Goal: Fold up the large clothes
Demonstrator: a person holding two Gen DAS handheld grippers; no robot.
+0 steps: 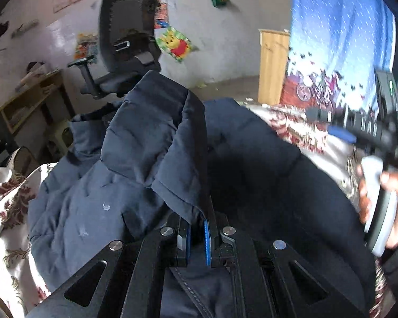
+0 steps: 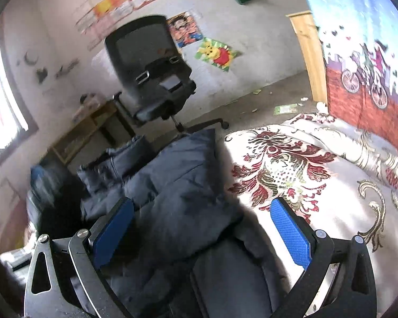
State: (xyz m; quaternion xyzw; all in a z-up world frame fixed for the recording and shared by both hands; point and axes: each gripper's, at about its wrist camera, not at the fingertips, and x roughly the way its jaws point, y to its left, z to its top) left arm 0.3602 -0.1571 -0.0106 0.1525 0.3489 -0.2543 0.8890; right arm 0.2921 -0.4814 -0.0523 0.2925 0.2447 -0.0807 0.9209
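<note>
A dark navy padded jacket (image 1: 135,143) lies bunched on a bed with a white, red-flowered cover (image 2: 291,164). My left gripper (image 1: 197,234) is shut on an edge of the jacket, and a fold of it rises straight up from the blue pads. The right gripper (image 1: 331,126) shows at the right edge of the left wrist view, gripped by a hand (image 1: 395,206). In the right wrist view the right gripper (image 2: 201,212) stands open above the jacket (image 2: 177,185), its blue pads (image 2: 289,230) wide apart and nothing pressed between them.
A black mesh office chair (image 2: 151,74) stands past the bed's far side. A low wooden shelf (image 2: 87,129) sits at the left wall. A wooden post (image 2: 309,53) and a blue and red printed hanging (image 2: 363,61) are at the right. Scraps of litter lie on the floor.
</note>
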